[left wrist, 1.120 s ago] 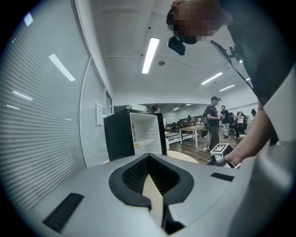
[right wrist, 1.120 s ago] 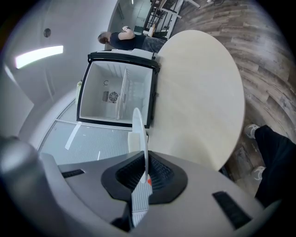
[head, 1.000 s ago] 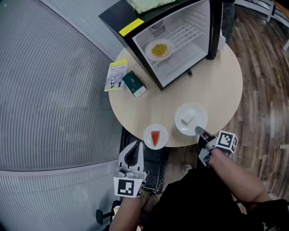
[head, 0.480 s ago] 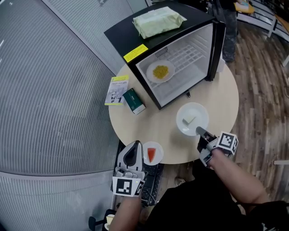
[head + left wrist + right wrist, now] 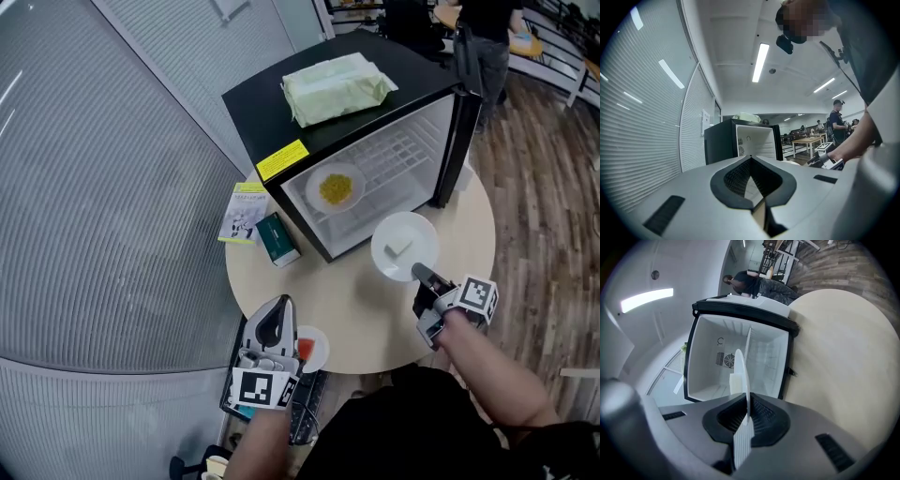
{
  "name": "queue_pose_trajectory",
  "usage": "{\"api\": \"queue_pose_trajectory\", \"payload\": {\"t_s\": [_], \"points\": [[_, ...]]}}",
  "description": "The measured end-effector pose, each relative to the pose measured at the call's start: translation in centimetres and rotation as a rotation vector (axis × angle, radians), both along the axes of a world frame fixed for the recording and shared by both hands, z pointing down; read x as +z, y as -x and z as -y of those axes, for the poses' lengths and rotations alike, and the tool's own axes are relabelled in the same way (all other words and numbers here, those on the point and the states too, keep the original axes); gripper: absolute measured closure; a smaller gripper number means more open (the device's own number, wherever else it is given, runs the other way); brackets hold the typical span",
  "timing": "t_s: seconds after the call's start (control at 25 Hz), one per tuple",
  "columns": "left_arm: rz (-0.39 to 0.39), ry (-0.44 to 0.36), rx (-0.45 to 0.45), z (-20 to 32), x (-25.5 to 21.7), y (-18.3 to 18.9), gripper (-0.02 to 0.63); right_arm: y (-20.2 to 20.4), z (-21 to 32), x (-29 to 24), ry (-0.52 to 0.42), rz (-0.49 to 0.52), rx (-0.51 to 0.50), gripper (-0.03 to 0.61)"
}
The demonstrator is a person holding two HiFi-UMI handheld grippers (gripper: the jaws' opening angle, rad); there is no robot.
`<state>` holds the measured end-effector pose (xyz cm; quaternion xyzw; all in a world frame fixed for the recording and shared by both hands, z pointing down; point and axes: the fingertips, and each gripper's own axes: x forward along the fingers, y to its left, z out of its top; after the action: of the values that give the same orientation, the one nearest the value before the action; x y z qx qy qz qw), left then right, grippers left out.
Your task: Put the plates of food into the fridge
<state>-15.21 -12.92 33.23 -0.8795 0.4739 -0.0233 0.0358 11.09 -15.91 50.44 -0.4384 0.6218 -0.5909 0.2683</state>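
Observation:
My right gripper (image 5: 421, 276) is shut on the rim of a white plate (image 5: 405, 246) with a pale cube of food (image 5: 398, 248). It holds the plate above the round table (image 5: 356, 300), just in front of the open black fridge (image 5: 281, 122). In the right gripper view the plate (image 5: 741, 376) stands edge-on between the jaws (image 5: 747, 416), facing the fridge's white interior (image 5: 708, 371). A plate of yellow food (image 5: 336, 188) sits inside the fridge. A plate with red food (image 5: 312, 349) rests at the table's near edge, beside my shut, empty left gripper (image 5: 278, 306).
The fridge door (image 5: 464, 122) stands open at the right. A pale green pack (image 5: 337, 86) lies on the fridge top. A booklet (image 5: 246, 212) and a green box (image 5: 277, 239) lie on the table left of the fridge. A person (image 5: 483, 37) stands behind it.
My right gripper has carried the white plate away from the table's near edge toward the fridge opening. The red-food plate stays on the table; the left gripper stays shut.

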Motion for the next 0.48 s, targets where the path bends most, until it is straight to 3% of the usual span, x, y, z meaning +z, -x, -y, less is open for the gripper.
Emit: {"api": "queue_pose_trajectory", "payload": {"t_s": [0.48], "points": [[-0.002, 0.0, -0.058, 4.5, -1.4, -2.7, 0.611, -3.8, 6.8, -1.6, -0.005, 0.014, -0.021, 0.561]]}}
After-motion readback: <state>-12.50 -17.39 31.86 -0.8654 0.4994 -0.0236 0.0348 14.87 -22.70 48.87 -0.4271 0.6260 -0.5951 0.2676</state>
